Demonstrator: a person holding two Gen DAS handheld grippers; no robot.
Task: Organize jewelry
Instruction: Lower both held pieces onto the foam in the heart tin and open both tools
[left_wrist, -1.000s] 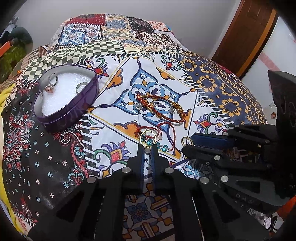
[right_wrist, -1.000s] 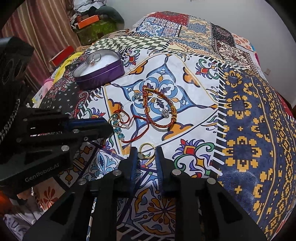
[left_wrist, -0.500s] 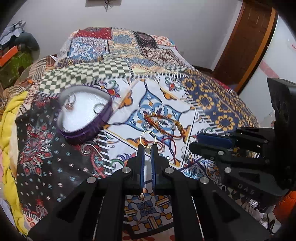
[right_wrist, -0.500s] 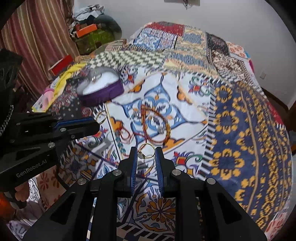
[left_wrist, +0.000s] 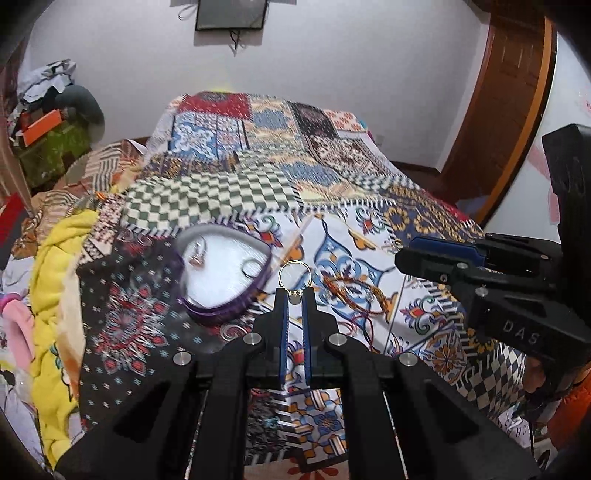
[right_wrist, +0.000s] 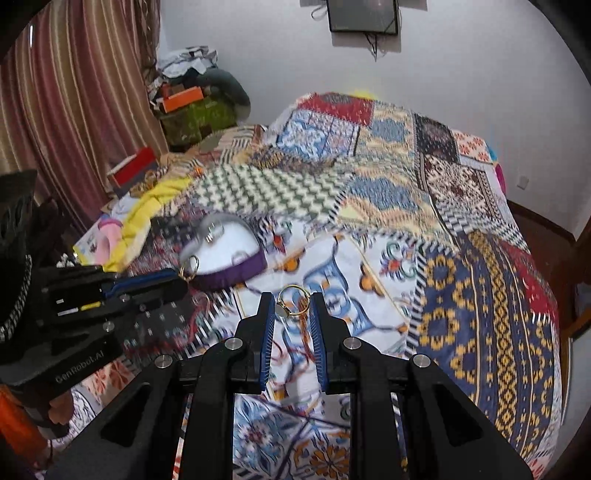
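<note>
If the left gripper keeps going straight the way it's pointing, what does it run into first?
Probably the purple heart-shaped box: the left gripper, shut on a gold ring, points just past the box's near right edge. It might miss and meet the patterned bedspread; depth is unclear.

black plastic right gripper body: "DAS" in raised letters
black plastic left gripper body: "GenRobot.AI" in pale print
elsewhere: no readable text
</note>
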